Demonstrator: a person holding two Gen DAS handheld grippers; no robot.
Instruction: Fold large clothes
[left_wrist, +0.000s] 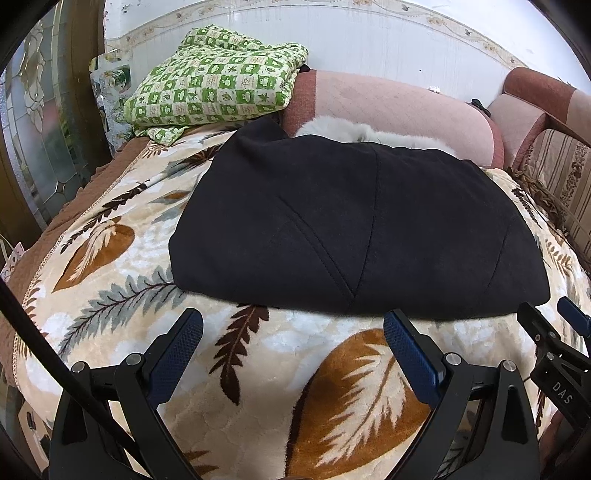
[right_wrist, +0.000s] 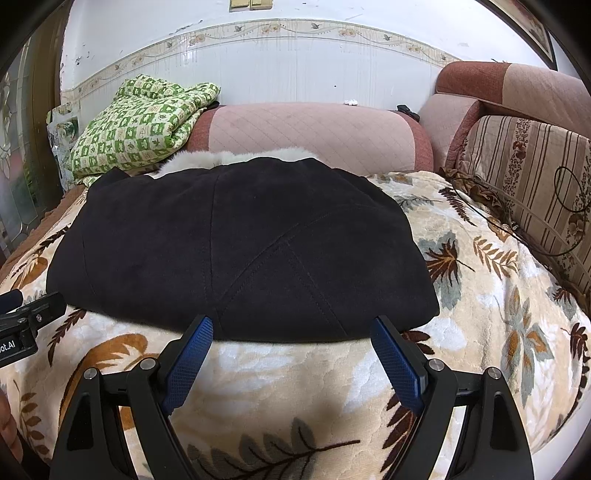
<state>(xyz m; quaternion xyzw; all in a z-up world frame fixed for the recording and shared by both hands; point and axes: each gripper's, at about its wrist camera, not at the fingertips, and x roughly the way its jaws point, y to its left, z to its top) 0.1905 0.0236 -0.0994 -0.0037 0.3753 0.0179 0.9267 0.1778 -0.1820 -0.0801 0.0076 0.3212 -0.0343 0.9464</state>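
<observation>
A large black garment lies folded into a flat bundle on a leaf-patterned blanket; white fur trim shows at its far edge. My left gripper hovers open just short of the bundle's near edge, nothing between its blue pads. My right gripper is also open, its fingertips at the near hem without pinching it. In the left wrist view the right gripper's fingers show at the right edge; in the right wrist view the left gripper's finger shows at the left.
A folded green-and-white checked quilt rests at the back left. Pink padded sofa cushions line the white wall. A striped floral cushion stands at the right. A glass-panelled door is at the far left.
</observation>
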